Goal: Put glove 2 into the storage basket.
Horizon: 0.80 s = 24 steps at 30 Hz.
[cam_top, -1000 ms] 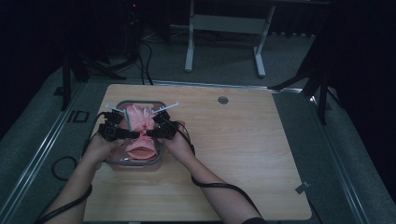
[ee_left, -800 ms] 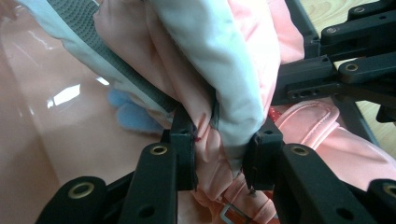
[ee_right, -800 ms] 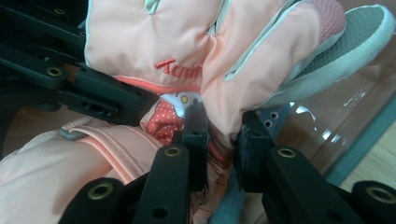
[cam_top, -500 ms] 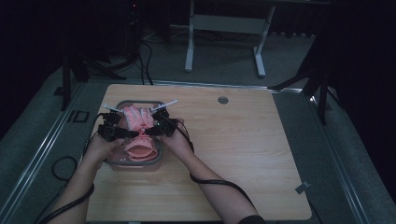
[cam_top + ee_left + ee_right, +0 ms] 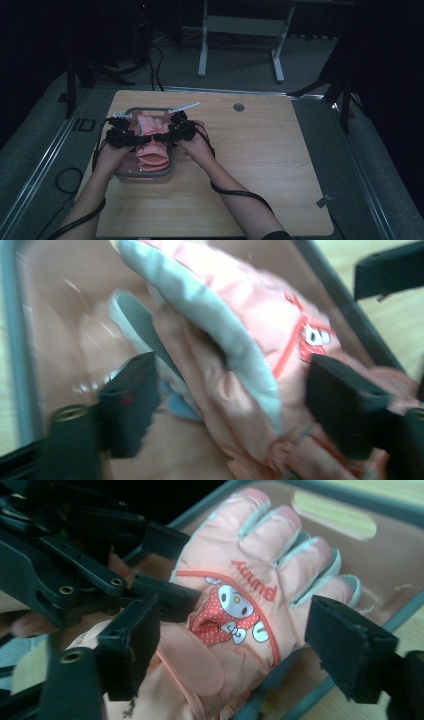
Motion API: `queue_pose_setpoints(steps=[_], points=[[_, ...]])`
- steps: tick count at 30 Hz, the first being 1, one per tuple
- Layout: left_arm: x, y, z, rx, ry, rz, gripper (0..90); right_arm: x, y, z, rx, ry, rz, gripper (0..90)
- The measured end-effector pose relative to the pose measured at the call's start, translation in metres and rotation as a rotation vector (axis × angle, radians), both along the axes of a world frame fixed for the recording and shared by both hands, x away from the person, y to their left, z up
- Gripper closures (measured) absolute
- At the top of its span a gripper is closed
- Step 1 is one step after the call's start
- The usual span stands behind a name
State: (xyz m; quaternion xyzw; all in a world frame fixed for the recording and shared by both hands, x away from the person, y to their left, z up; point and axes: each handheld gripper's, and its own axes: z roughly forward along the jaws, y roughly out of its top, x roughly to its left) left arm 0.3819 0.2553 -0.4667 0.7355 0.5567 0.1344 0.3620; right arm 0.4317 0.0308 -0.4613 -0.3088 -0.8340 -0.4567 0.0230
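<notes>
gloves [image 5: 152, 142] lie in the tray [image 5: 171, 167] at the left half of the table [image 5: 280, 165], pink, one stacked on the other, fingers pointing away from me. i read the step in hand as letting go after setting them down.

left gripper [image 5: 131, 139]: its jaws have just been opening. in the left gripper view they stand apart, with the rolled edge and grey lining of a glove [image 5: 225, 355] between them, and neither pad presses on the fabric. i would keep this hand level and hold the jaws wide until they are above the tray wall, so no pad snags the cuff on the way out.

middle: in the right gripper view the top glove [image 5: 245, 605] lies flat, printed side up, fingers spread toward the far tray wall [image 5: 350, 502]. i would leave it as it lies; a nudge from either side could fold a finger under.

right gripper [image 5: 170, 136]: its jaws have also just been opening and stand apart over the cuff, clear of it on both sides. i would lift straight up first, then draw back toward me. the two grippers sit close together over the tray, so i would part them only once both are above the rim, and watch the trailing cable [image 5: 235, 192] so it does not drag across the tray.
</notes>
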Motion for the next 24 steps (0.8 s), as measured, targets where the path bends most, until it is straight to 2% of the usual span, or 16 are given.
queue_pose_setpoints(steps=[3, 5, 7, 10, 16, 19, 24], points=[[-0.008, 0.002, 0.007, -0.031, -0.079, 0.005, 12.9, 0.0, -0.007, 0.004, 0.006, -0.018, 0.018, 18.7], [-0.015, 0.004, 0.012, -0.051, -0.133, 0.005, 6.3, 0.0, -0.011, 0.007, -0.007, -0.023, 0.035, 18.4], [-0.022, 0.005, 0.016, -0.064, -0.167, 0.01, 3.5, 0.0, -0.016, 0.01, -0.004, -0.035, 0.034, 18.4], [-0.034, 0.002, 0.023, -0.077, -0.212, -0.012, 3.5, -0.002, -0.025, 0.013, 0.004, -0.038, 0.036, 17.6], [-0.056, -0.014, 0.031, -0.066, -0.261, -0.079, 3.6, -0.011, -0.042, 0.017, -0.004, -0.059, 0.064, 16.5], [-0.065, -0.022, 0.032, -0.088, -0.273, -0.102, 3.7, -0.016, -0.049, 0.017, -0.005, -0.061, 0.078, 16.5], [-0.078, -0.04, 0.037, -0.112, -0.298, -0.176, 3.6, -0.023, -0.059, 0.016, -0.008, -0.063, 0.103, 16.5]])
